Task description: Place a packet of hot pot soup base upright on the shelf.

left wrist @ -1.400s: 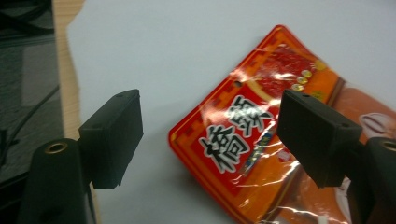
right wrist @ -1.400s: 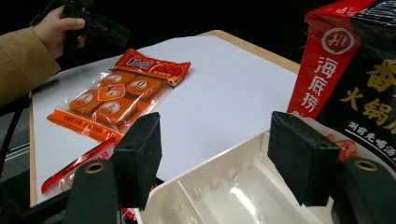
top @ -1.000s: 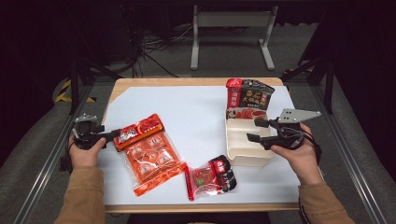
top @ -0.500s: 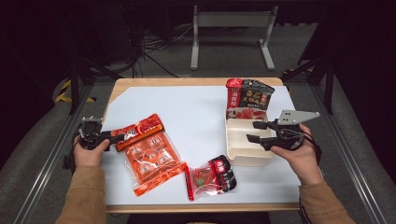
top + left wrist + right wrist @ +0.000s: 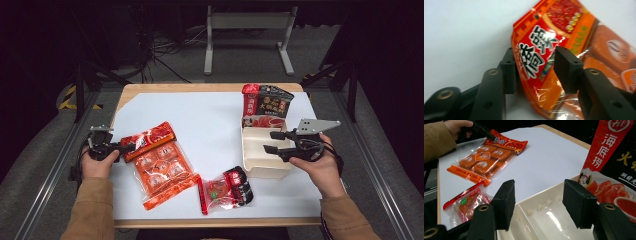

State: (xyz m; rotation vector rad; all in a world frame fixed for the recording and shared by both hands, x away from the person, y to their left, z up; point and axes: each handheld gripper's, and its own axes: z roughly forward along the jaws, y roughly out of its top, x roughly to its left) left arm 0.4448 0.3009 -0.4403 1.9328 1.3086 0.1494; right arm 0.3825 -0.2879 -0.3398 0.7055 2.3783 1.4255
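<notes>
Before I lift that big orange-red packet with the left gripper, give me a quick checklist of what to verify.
1. Large orange-red plastic snack packet between the left gripper jaws, which have just been closing: ok.
2. Pads pressing firmly on it: cannot tell.
3. White plastic tray has open space: ok.
4. Right gripper open above the tray, holding nothing: ok.
5. Small red packet lies apart from the large one: ok.

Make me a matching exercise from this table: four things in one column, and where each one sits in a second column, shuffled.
Things:
1. large orange packet
2. small red packet
3. white tray
4. black and red pouch

Places:
A. far right, behind the tray
B. under the right claw
C. near edge, middle of the table
D. between the left claw's jaws

Pairs: 1-D, 2-C, 3-B, 4-A
</notes>
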